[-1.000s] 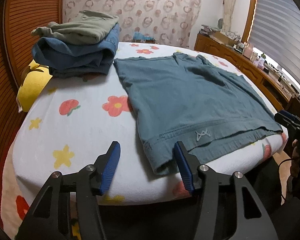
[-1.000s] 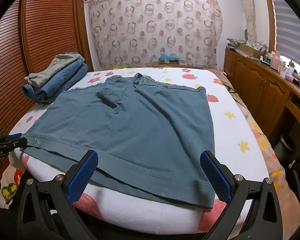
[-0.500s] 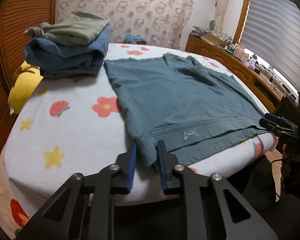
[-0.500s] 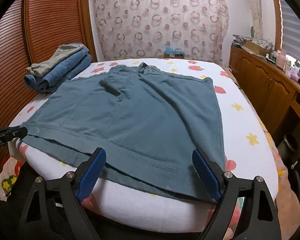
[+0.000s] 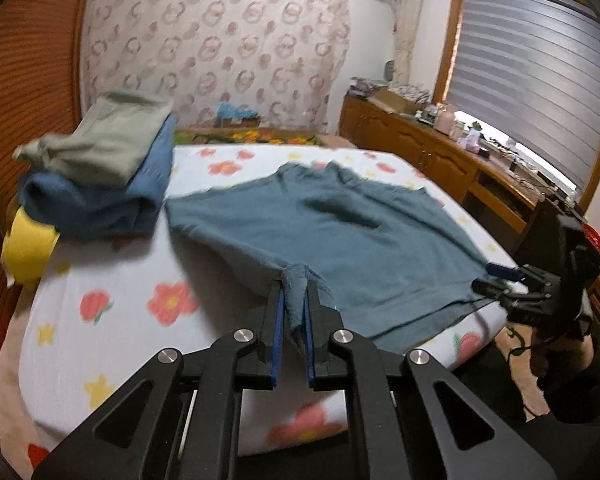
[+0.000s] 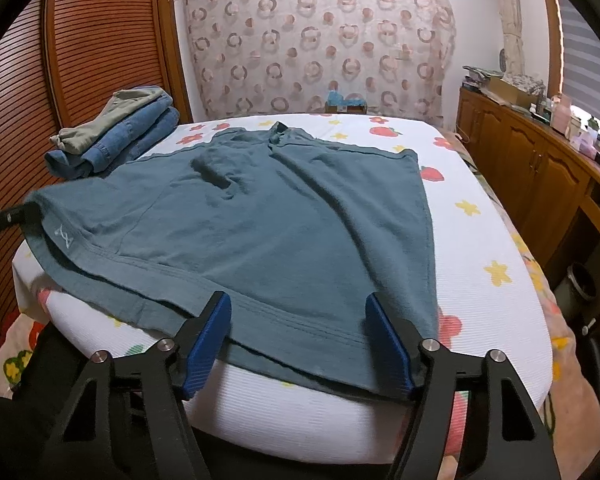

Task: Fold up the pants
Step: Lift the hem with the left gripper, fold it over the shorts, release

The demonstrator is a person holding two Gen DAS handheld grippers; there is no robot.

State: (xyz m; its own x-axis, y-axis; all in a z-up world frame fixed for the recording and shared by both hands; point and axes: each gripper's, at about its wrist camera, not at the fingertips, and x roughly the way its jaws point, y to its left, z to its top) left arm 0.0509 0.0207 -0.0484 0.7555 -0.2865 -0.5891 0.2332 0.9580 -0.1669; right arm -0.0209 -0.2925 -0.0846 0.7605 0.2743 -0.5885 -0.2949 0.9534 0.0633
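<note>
Teal-blue pants [image 6: 284,220] lie spread flat on the flowered bed sheet [image 6: 480,240], waistband toward me. My left gripper [image 5: 293,292] is shut on the waistband's left corner and has lifted it off the bed; the pants [image 5: 360,236] stretch away from it. My right gripper [image 6: 300,320] is open, its blue pads straddling the waistband near the right corner at the bed's near edge. It also shows at the right of the left wrist view [image 5: 496,278], at the cloth's edge.
A stack of folded clothes [image 5: 100,176], olive on top of blue denim, sits at the back left beside a yellow pillow [image 5: 28,248]. A slatted wooden wardrobe [image 6: 80,60] stands on the left. A wooden sideboard [image 6: 540,168] with clutter runs along the right.
My left gripper closed on the waistband's left corner and raised it. My right gripper moved forward onto the waistband and narrowed, still open.
</note>
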